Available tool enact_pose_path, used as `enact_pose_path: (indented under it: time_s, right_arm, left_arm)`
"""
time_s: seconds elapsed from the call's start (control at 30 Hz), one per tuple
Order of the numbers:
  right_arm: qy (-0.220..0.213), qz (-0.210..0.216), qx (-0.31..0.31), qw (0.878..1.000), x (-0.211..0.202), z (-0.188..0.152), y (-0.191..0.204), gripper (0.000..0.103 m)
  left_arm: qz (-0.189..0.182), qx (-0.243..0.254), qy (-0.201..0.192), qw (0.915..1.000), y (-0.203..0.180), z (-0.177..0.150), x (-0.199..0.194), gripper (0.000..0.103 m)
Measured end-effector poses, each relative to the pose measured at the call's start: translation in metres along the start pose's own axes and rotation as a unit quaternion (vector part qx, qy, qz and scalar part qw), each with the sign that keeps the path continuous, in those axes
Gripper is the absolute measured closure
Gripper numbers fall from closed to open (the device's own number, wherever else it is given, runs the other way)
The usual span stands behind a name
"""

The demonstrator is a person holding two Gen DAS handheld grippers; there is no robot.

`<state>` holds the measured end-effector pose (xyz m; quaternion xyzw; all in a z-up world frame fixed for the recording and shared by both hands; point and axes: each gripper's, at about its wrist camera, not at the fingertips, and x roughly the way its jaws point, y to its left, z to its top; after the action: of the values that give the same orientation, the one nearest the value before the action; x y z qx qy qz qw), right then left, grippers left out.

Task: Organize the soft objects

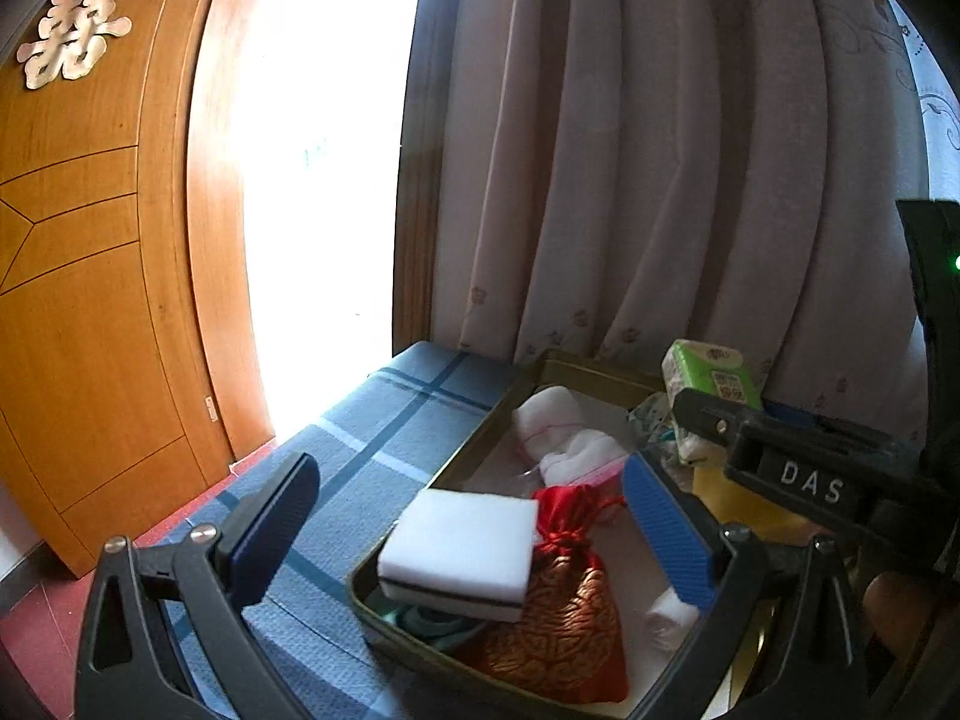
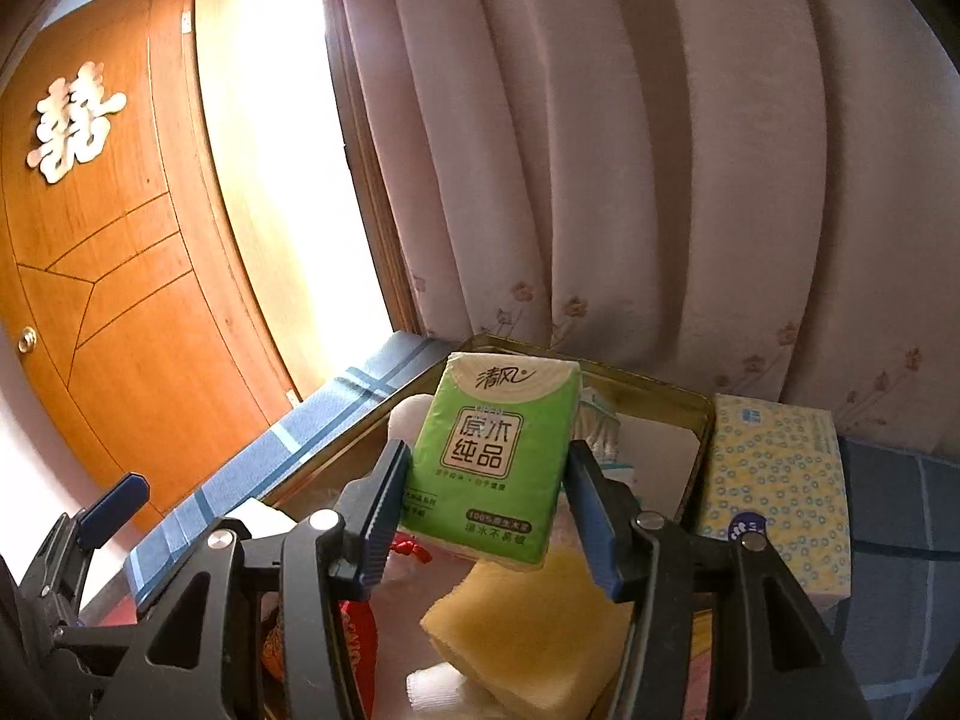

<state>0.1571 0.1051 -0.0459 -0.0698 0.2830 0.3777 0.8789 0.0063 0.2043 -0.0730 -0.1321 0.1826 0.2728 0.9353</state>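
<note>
A metal tin tray (image 1: 474, 450) on a blue checked cloth holds soft things: a white sponge (image 1: 459, 552), a red and gold drawstring pouch (image 1: 558, 612), a white rolled cloth (image 1: 564, 438) and a yellow sponge (image 2: 540, 630). My left gripper (image 1: 474, 540) is open, its jaws either side of the white sponge, above the tray. My right gripper (image 2: 486, 504) is shut on a green tissue pack (image 2: 498, 456), held above the tray; the pack also shows in the left wrist view (image 1: 708, 384).
A yellow and blue patterned tissue pack (image 2: 780, 480) lies on the cloth right of the tray. A pink curtain (image 2: 600, 180) hangs close behind. A wooden door (image 1: 90, 300) stands at the left, beside a bright opening.
</note>
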Motion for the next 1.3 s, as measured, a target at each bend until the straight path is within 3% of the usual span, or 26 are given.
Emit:
enact_pose_path:
  time_s: [0.03,0.1,0.27,0.5,0.87,1.3]
  right_arm:
    - [-0.001,-0.003,-0.001,1.0,-0.002,0.001,0.0,0.046]
    - [-0.005,0.002,0.002,1.0,-0.005,0.006,0.001,0.034]
    - [-0.028,0.008,-0.008,1.0,-0.021,0.01,0.009,0.032]
    - [-0.067,-0.017,0.007,0.998,-0.059,-0.002,0.004,0.018]
    - [-0.116,-0.133,-0.009,0.984,-0.132,-0.037,-0.008,0.012]
    - [-0.133,-0.117,0.012,0.984,-0.161,-0.054,-0.01,0.009]
  left_arm:
    - [0.001,0.0,0.0,1.0,0.001,-0.001,0.0,0.001]
    - [0.002,-0.003,0.003,1.0,0.004,-0.001,0.003,0.001]
    - [0.001,-0.003,0.002,1.0,0.004,-0.001,0.001,0.0]
    - [-0.024,0.006,-0.015,0.9996,-0.001,0.002,-0.014,0.001]
    - [-0.073,0.027,-0.016,0.9968,-0.023,0.001,-0.044,0.001]
    - [-0.082,0.051,-0.024,0.995,-0.032,-0.007,-0.075,0.0]
